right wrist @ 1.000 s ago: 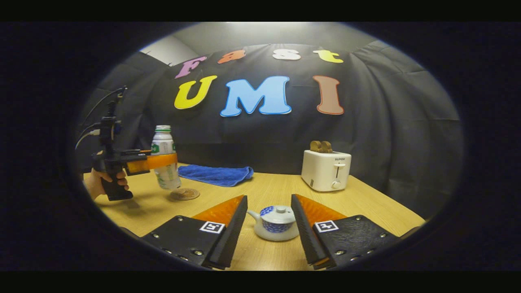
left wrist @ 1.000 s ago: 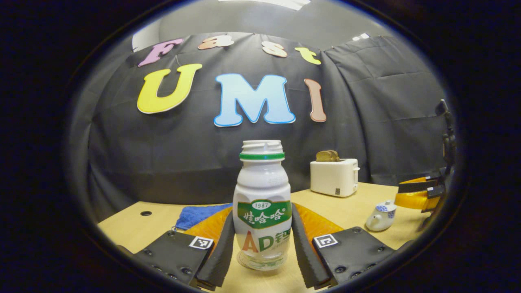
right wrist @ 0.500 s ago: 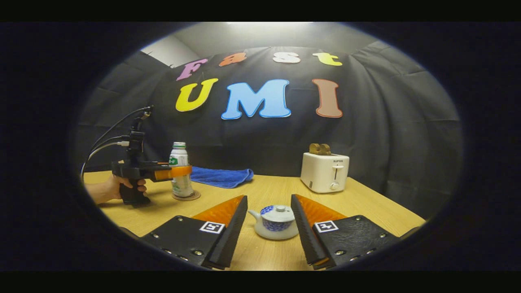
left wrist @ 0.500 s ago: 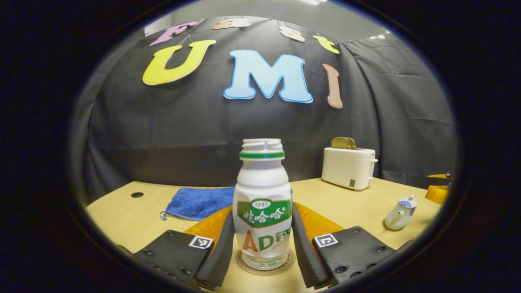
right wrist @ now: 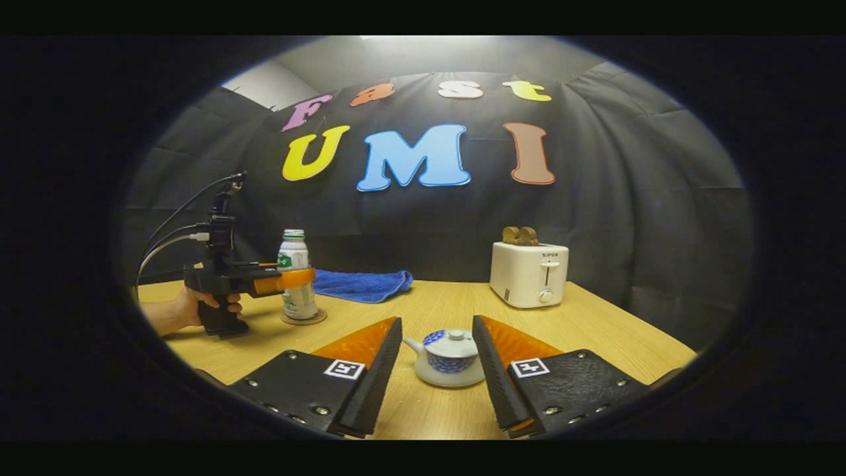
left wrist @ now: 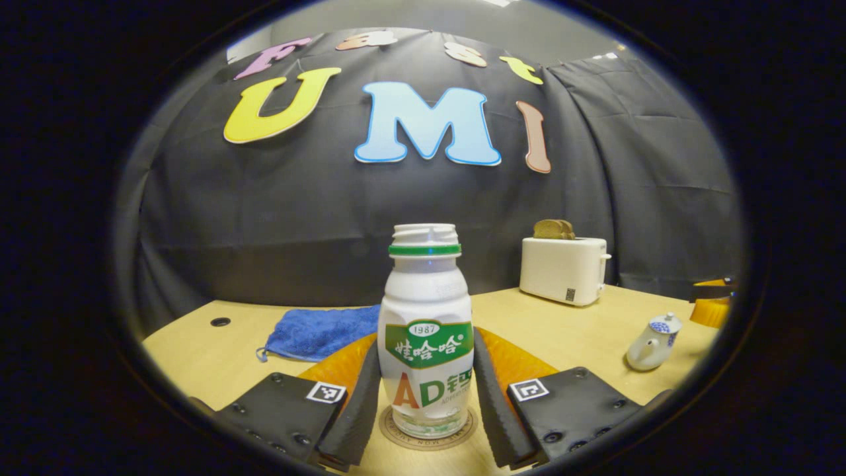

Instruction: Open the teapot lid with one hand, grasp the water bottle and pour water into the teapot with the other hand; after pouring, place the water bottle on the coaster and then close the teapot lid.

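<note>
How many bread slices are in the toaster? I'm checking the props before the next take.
2, side by side in the toaster slots: one on the left, one on the right in the right gripper view. Their lower parts sit hidden inside.

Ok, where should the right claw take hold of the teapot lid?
Best bet: take the small knob atop the lid, coming straight down from above. The lid sits low and domed on the teapot, with little rim to pinch; the knob stands proud. The right claw is open.
</note>
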Tool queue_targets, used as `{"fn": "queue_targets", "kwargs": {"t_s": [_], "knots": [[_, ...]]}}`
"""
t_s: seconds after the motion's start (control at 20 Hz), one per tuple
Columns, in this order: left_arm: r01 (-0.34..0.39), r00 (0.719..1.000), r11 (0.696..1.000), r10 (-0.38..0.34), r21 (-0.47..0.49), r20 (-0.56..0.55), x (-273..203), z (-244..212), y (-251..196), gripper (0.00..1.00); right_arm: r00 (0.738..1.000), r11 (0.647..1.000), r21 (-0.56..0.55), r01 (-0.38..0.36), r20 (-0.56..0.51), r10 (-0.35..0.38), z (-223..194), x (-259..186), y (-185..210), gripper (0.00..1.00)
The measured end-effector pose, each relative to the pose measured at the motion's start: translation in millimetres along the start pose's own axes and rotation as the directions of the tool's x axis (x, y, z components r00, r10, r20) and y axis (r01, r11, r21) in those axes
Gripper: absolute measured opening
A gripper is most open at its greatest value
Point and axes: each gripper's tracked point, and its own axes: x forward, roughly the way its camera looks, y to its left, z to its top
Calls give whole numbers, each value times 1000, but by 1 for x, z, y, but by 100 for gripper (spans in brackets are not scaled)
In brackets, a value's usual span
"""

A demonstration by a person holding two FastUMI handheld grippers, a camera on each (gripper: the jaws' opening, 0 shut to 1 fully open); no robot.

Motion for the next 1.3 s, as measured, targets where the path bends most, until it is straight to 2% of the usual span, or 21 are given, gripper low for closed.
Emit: {"fn": "queue_targets", "kwargs": {"t_s": [0.1,0.15,0.2,0.25,0.35,0.4,0.7,0.8,1.0,1.15,1.3], "knots": [[-3,1000,1000,2,23,12,-1,-2,-2,77,1000,1000,-2,-9,7,9,2,-2,2,66],[-3,1000,999,3,44,-6,1,-10,-3,87,1000,1000,-1,-10,14,10,4,-3,3,66],[-10,999,998,13,65,-31,1,-17,-5,83,1000,1000,-1,-12,23,12,5,-3,4,65],[-64,998,995,65,73,-3,-3,-8,7,100,1000,1000,-2,-13,26,13,6,-4,4,66],[-100,994,992,96,73,51,-11,0,4,98,999,1000,-3,-16,29,17,6,-4,4,66],[-90,995,993,87,70,51,-14,-3,-2,100,999,1000,-2,-19,28,19,5,-4,4,66],[-78,996,996,76,44,50,-42,-4,-17,100,999,999,0,-39,26,39,4,-8,13,66],[-56,997,998,54,28,56,-62,-4,-26,100,998,998,-15,-56,24,56,2,-13,23,66],[-71,996,997,71,-5,57,-102,-6,-29,100,997,995,-63,-77,24,79,-1,-22,52,66],[-81,995,997,81,-7,56,-119,-7,-32,100,992,991,-36,-128,-21,128,-15,-26,81,66],[-102,993,995,102,-7,51,-142,-9,-38,100,990,991,-20,-135,-38,135,-18,-29,94,66]]}}
